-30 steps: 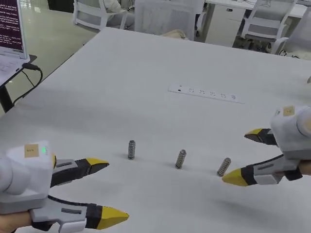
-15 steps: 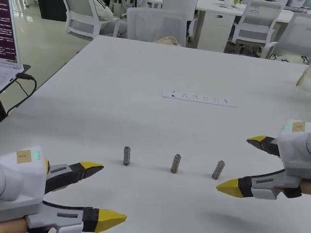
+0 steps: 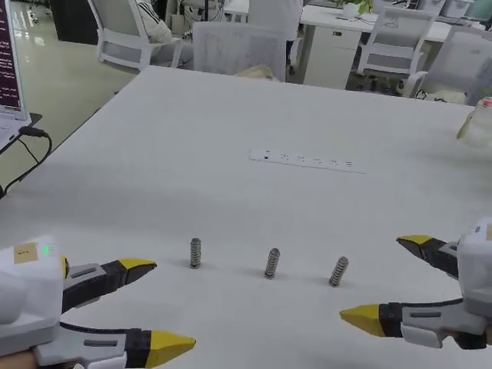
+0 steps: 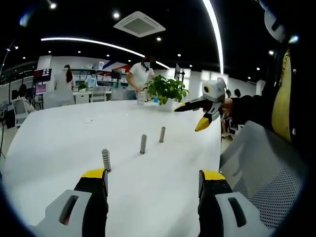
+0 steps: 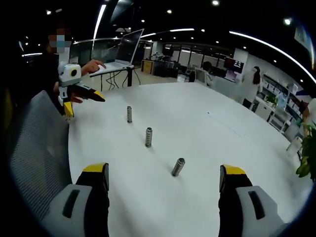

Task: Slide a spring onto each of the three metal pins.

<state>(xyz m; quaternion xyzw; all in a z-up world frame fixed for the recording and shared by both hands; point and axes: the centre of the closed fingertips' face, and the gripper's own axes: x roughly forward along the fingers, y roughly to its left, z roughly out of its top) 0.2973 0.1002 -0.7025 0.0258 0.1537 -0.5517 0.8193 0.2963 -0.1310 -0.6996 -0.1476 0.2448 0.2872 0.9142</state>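
Note:
Three small metal springs stand in a row on the white table: the left spring, the middle spring and the right spring, which leans a little. Whatever is inside the coils is hidden. My left gripper is open and holds nothing, near the left spring. My right gripper is open too and holds nothing, to the right of the right spring. The right gripper comes into the left gripper view beyond the row, and the left gripper into the right gripper view.
A white power strip lies flat on the table beyond the springs. A laptop stands on a stand off the table's left edge, with a cable. Office chairs line the far edge. A potted plant stands at the table's end.
The head camera has tilted, so the scene sits lower. My right gripper has drawn back a little from the right spring toward the near edge. The springs stay put.

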